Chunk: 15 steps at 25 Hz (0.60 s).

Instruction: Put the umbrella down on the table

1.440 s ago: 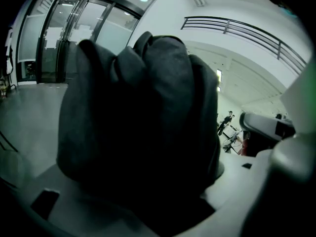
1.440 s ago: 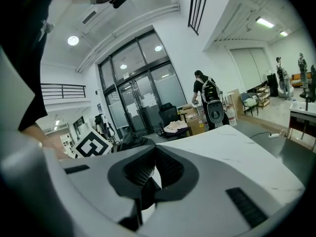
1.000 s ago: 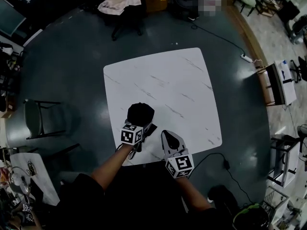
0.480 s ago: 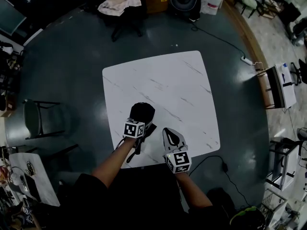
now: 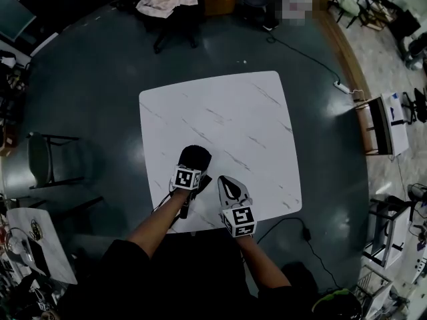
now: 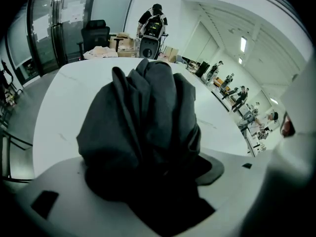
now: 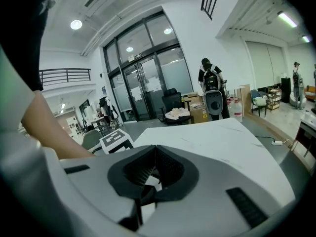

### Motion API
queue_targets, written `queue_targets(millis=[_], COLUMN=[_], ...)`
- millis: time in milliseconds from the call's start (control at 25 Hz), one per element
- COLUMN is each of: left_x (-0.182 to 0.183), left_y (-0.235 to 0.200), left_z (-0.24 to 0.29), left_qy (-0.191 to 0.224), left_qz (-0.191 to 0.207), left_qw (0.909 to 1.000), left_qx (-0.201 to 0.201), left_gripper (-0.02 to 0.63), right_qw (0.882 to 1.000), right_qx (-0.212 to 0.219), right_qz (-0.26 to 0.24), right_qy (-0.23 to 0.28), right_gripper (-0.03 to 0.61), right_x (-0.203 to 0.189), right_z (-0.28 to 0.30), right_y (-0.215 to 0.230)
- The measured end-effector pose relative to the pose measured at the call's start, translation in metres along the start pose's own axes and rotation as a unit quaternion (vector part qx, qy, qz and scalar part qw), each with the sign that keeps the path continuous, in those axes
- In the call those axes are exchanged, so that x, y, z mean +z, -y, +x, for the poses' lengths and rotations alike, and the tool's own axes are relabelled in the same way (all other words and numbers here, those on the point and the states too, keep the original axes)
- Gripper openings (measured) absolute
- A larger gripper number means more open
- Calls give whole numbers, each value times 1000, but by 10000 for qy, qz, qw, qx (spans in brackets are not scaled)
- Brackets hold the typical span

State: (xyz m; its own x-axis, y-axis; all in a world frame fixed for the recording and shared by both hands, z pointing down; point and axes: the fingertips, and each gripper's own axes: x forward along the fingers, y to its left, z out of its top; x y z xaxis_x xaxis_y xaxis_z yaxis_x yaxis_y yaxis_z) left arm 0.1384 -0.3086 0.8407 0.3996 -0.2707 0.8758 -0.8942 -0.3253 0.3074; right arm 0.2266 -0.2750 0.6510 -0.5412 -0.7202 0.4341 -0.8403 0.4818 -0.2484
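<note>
One white marble table (image 5: 253,132) stands on a dark floor (image 5: 93,112). Left gripper (image 5: 192,169) clamps the folded black umbrella (image 5: 195,155); right gripper (image 5: 227,184) is closed and empty.

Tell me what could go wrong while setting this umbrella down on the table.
The left claw holds the umbrella close to the table's near edge; set down there, it might roll off.
Loose fabric bulges around that grip and could snag on release.
The right claw, shut and empty, sits close beside and might knock it.
</note>
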Motion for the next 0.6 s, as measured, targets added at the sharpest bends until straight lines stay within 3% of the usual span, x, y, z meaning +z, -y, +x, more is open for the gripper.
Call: queue_targets(millis=[240,600], left_x=[-6,-11], left_y=[3,12], left_z=[5,-11], left_qy=[-254,-233], left_qz=[188,375], left_qw=[9993,9973], left_qx=[-222,-580], left_gripper=[362,405], right_qw=[10000,9997], right_qx=[-42,-233], right_qz=[-88,-7], right_qy=[9,18], right_gripper=[18,18], right_x=[4,-2], right_z=[-3,-22], right_y=[-1,-9])
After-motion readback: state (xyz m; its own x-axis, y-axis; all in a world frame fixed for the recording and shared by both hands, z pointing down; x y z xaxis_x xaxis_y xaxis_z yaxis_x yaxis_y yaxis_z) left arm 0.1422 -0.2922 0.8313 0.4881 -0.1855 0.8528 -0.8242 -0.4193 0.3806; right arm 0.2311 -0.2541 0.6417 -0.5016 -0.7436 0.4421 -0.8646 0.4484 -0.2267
